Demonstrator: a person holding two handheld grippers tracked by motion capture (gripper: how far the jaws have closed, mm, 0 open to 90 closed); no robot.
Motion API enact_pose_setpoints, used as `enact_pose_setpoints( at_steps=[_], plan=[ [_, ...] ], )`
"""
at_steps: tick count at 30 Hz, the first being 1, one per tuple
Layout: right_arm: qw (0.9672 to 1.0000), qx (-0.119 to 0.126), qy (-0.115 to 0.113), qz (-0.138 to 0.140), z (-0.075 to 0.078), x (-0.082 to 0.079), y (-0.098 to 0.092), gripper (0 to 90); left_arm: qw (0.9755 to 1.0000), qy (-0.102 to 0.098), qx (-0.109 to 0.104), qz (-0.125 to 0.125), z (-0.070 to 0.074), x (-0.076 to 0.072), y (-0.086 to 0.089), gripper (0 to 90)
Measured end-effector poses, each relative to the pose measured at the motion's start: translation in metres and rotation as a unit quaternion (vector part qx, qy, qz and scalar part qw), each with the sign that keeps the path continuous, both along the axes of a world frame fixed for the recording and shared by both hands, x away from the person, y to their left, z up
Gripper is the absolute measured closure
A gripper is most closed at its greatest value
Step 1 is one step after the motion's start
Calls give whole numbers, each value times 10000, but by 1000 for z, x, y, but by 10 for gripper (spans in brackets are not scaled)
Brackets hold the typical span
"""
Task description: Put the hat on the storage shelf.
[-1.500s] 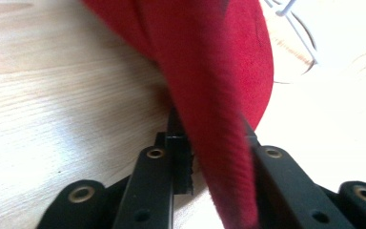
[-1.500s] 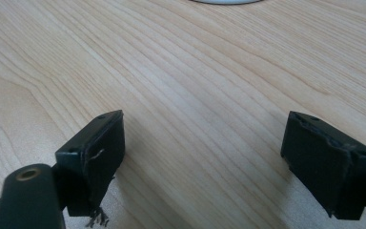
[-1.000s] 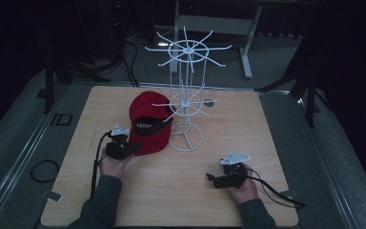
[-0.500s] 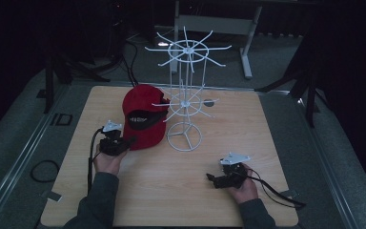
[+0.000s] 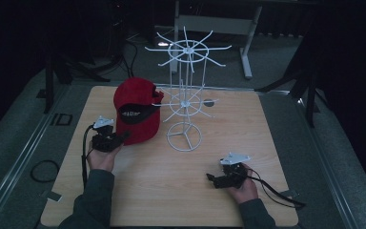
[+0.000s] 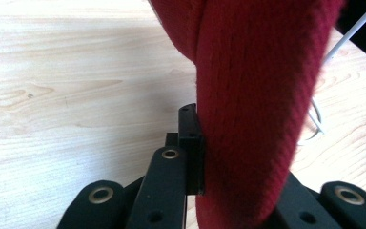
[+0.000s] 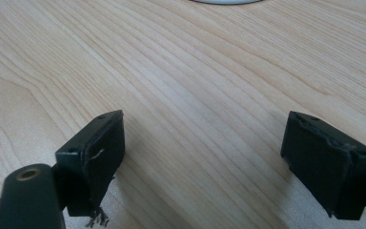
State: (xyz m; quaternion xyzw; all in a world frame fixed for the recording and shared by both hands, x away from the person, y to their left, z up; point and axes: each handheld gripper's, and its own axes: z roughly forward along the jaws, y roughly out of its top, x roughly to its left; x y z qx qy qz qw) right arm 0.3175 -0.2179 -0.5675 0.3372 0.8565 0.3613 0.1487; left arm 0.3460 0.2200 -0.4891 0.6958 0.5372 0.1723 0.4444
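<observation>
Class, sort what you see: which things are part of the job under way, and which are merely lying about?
In use: red fabric cap, clamped in left gripper; white wire hook stand; open right gripper.

Lying about: black cable loop on the floor; grey desk frame behind.

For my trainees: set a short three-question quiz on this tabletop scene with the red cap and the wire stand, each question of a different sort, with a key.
1. True or false: the left claw is shut on the red cap.
2. The right claw is: A) gripping the white wire stand; B) open, holding nothing, low over the wooden table; C) holding the cap.
3. Fill in: the cap sits on the stand's ____ side in the high view.

Key: 1 true; 2 B; 3 left.
</observation>
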Motion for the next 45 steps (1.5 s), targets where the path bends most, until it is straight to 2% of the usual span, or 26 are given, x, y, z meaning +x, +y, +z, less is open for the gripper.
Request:
enact_pose_setpoints(
  at_steps=[22,31,45],
  plan=[
    [10000,-8,-19,9,0,0,0,147,9992,-329,-109,175,25,1,9,857],
    [10000,-8,-19,9,0,0,0,147,9983,-465,-226,265,33,0,12,856],
    [10000,-5,-5,6,0,0,0,147,9973,-608,-295,286,46,0,14,856]
  ],
)
